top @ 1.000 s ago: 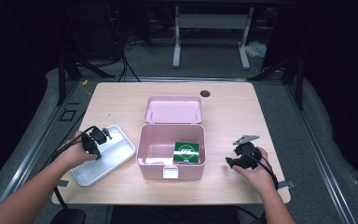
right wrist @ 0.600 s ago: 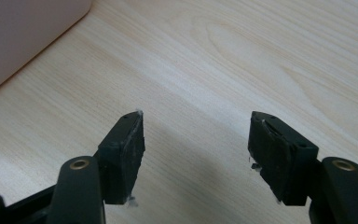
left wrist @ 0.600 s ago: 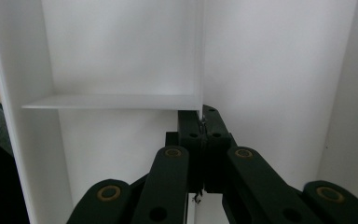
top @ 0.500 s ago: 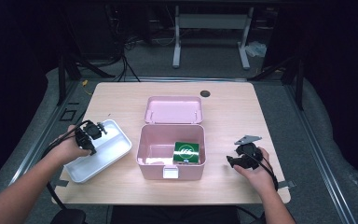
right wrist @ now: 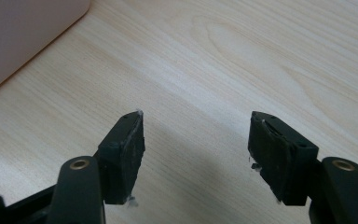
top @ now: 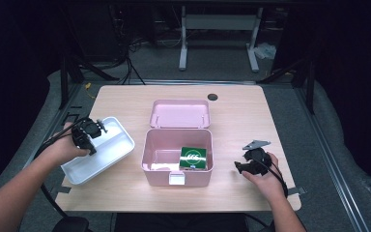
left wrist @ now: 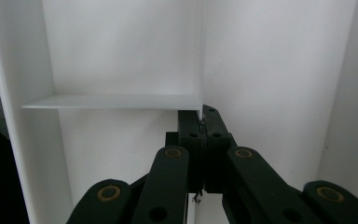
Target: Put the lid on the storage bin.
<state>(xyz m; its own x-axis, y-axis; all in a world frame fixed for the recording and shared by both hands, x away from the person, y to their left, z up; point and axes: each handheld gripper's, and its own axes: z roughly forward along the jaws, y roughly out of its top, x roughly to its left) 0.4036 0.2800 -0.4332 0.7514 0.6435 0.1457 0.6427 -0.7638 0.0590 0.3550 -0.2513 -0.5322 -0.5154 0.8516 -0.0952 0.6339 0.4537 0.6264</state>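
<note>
At the near edge of the bench (top: 125, 195) the person's two forearms come in. Toward the near right corner the right gripper (right wrist: 196, 156) rests low over bare wood, its jaws standing apart with nothing between them. In the high view this right gripper (top: 244, 166) sits well clear of the pink box (top: 176, 162), with open wood between them and more bare wood out to the right edge.

The pink box stands at the middle of the near half, close to the near edge, its lid (top: 179, 113) thrown back flat toward the far side. A green packet (top: 193, 158) lies inside against the box's right wall, and the rest of its floor looks mostly bare.

At the left edge the left gripper (top: 88, 135) is clamped on the white tray (top: 121, 145). The left gripper view shows the left gripper (left wrist: 204, 135) with jaws pressed together on a thin inner wall of the white tray (left wrist: 121, 51), where a cross divider meets it. The tray sits askew, its near corner hanging over the bench's left edge and its right corner near the pink box, a narrow strip of wood between them; whether it is off the wood I cannot tell.

Beyond the lid the far half of the bench lies open, apart from a dark round hole (top: 212, 96) near the far edge.
</note>
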